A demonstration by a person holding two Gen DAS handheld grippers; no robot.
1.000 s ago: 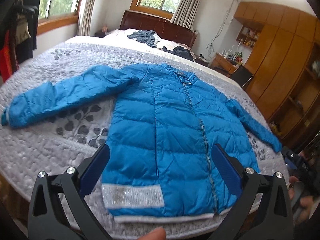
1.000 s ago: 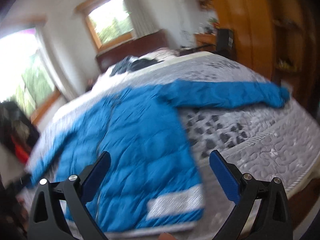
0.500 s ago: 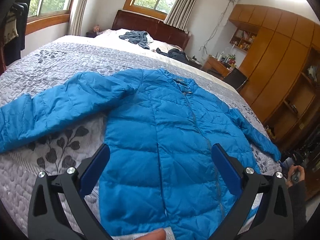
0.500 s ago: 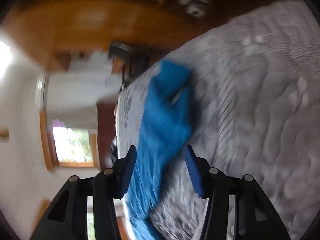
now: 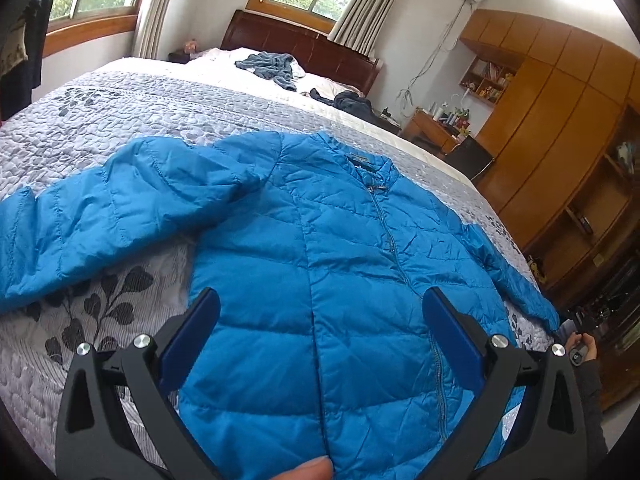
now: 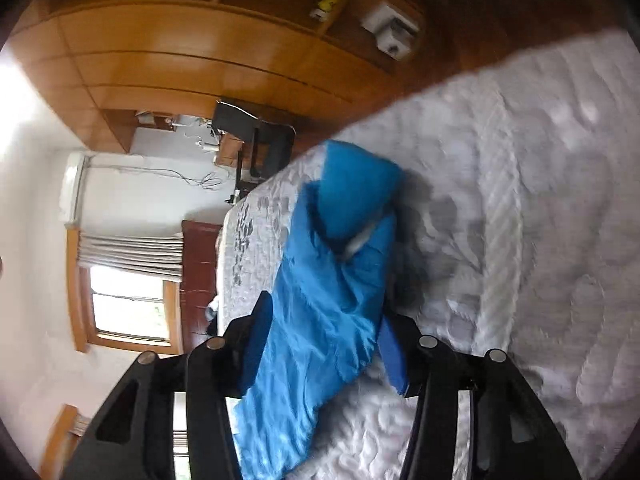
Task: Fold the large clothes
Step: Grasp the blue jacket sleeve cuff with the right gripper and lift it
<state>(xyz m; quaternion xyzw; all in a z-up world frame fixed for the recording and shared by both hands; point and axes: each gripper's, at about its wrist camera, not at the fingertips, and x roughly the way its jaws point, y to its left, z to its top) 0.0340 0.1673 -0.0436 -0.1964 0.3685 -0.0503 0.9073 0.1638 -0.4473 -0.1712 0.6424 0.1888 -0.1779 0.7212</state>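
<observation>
So closest in the left wrist view you've got the left gripper (image 5: pixel 320 340), fingers spread wide with nothing between them, hanging over the lower front of the blue puffer jacket (image 5: pixel 340 280). A fingertip (image 5: pixel 304 470) pokes in at the bottom edge. The jacket lies flat and front-up on the bed (image 5: pixel 132 120), zipped, collar pointing toward the headboard, one sleeve stretched out to the left across the grey quilted bedspread with its leaf pattern. The other sleeve (image 5: pixel 516 280) runs down to the right edge of the bed, and right by its cuff you can see a hand (image 5: pixel 582 350) holding something dark.

The right wrist view is rolled sideways and kinda blurry. The right gripper (image 6: pixel 324 344) has that sleeve's end (image 6: pixel 332 300) running between its fingers; they sit close on either side of the fabric, but I can't tell whether they're actually pinching it. The cuff is folded over a bit, showing a pale lining.

Further back: a couple of crumpled dark garments (image 5: pixel 268 66) near the pillows, the dark wooden headboard (image 5: pixel 304 48), windows with curtains, and wooden cabinets (image 5: pixel 560 120) along the right wall.
</observation>
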